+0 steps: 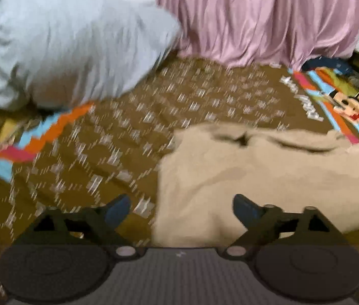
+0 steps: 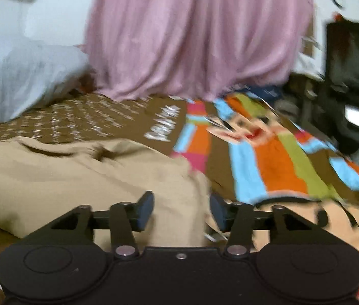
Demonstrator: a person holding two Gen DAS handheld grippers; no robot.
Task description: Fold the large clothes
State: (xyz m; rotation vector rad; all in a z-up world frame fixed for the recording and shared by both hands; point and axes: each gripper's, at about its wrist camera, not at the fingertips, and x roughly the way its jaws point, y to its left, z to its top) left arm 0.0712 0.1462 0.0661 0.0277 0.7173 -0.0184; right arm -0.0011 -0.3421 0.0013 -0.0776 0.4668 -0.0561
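A tan garment [image 1: 268, 172] lies folded on the brown patterned bedsheet [image 1: 133, 132]. In the left wrist view its left edge falls between my wide-apart fingers. My left gripper [image 1: 182, 208] is open, with neither pad touching the cloth. In the right wrist view the same tan garment [image 2: 90, 178] fills the lower left, and its right edge lies between my fingers. My right gripper [image 2: 182, 211] is open too, with clear gaps between the pads and the fabric. Both views are blurred.
A white pillow [image 1: 72, 50] sits at the back left of the bed. A pink curtain [image 2: 199, 35] hangs behind the bed. The bright cartoon-striped part of the bedsheet [image 2: 268, 162] runs to the right. Dark furniture [image 2: 352, 81] stands at the far right.
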